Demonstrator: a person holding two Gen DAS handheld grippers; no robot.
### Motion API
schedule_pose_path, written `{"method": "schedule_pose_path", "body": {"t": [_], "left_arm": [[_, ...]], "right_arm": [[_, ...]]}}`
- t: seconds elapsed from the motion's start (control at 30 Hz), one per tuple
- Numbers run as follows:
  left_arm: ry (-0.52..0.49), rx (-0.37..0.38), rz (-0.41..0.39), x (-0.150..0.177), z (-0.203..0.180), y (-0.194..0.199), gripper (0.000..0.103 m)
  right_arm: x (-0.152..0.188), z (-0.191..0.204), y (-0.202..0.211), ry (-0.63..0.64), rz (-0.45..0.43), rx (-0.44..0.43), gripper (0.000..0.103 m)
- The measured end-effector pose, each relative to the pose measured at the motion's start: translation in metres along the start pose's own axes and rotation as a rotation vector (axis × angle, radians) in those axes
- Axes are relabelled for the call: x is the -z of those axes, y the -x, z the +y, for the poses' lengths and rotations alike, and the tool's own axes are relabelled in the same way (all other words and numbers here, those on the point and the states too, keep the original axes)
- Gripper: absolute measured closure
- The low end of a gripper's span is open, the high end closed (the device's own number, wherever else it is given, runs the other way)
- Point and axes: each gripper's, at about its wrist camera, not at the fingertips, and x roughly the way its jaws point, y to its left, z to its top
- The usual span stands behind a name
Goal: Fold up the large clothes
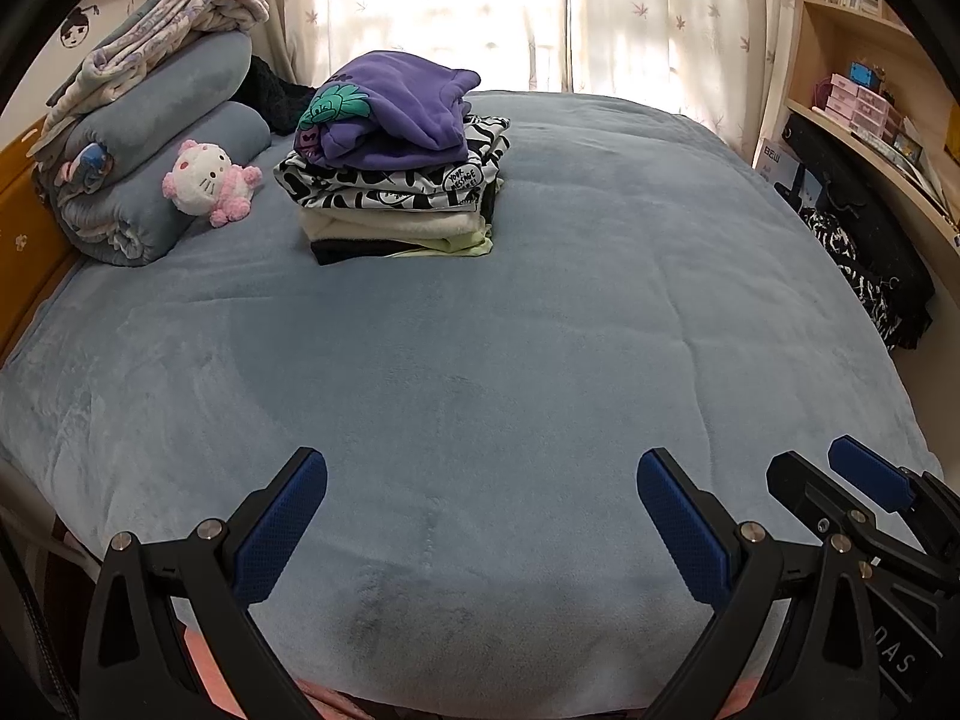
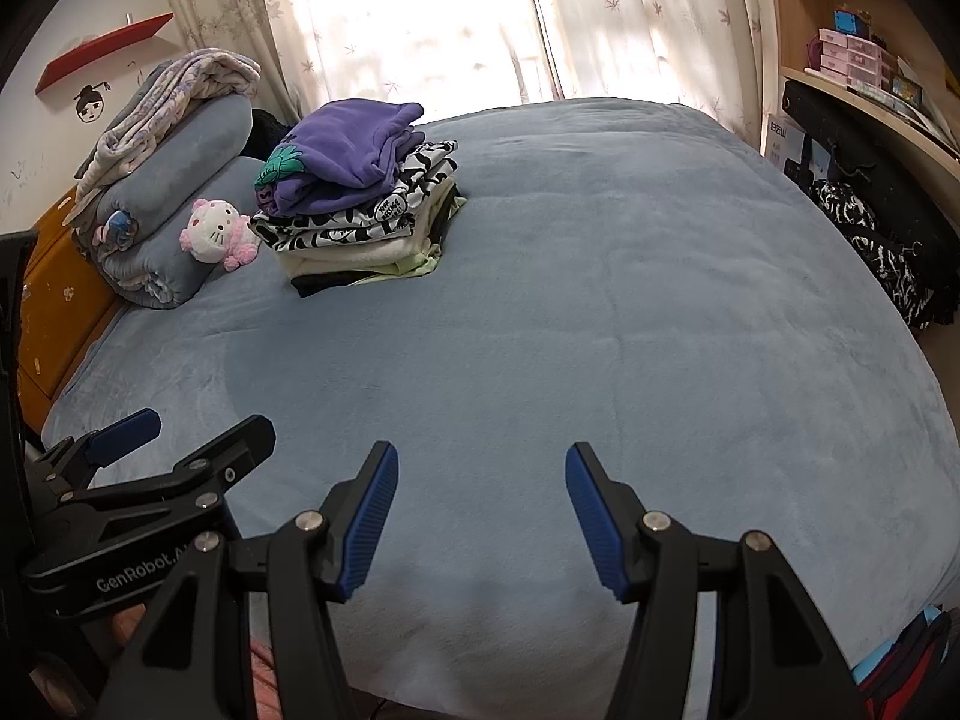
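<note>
A stack of folded clothes (image 1: 396, 180) sits on the far left part of the blue-grey bed (image 1: 510, 360), with a purple hoodie (image 1: 396, 108) on top of black-and-white and cream garments. It also shows in the right wrist view (image 2: 360, 216). My left gripper (image 1: 480, 492) is open and empty above the near edge of the bed. My right gripper (image 2: 480, 492) is open and empty beside it, and shows at the right of the left wrist view (image 1: 840, 474). The left gripper shows at the left of the right wrist view (image 2: 192, 432).
Rolled blue blankets (image 1: 156, 168) and a pink-and-white plush cat (image 1: 207, 180) lie at the headboard, left of the stack. A black-and-white garment (image 1: 864, 282) hangs off a desk and shelves (image 1: 870, 138) at the right. Curtains (image 1: 480, 12) cover the far window.
</note>
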Motion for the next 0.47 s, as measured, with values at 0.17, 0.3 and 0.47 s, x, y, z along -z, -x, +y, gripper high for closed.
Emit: {"method": "schedule_pose_path", "body": {"t": [0.17, 0.3, 0.47], "left_arm": [[-0.002, -0.002, 0.000, -0.0001, -0.0001, 0.0003, 0.001], [-0.004, -0.008, 0.004, 0.0005, -0.0006, 0.0002, 0.001], [0.002, -0.002, 0.018, 0.0009, -0.0001, -0.0013, 0.001]], "right_arm": [[0.0013, 0.0028, -0.0005, 0.000, 0.003, 0.003, 0.044], [0.0032, 0.0038, -0.0012, -0.003, 0.006, 0.002, 0.044], [0.0048, 0.0054, -0.0015, -0.001, 0.007, 0.004, 0.045]]}}
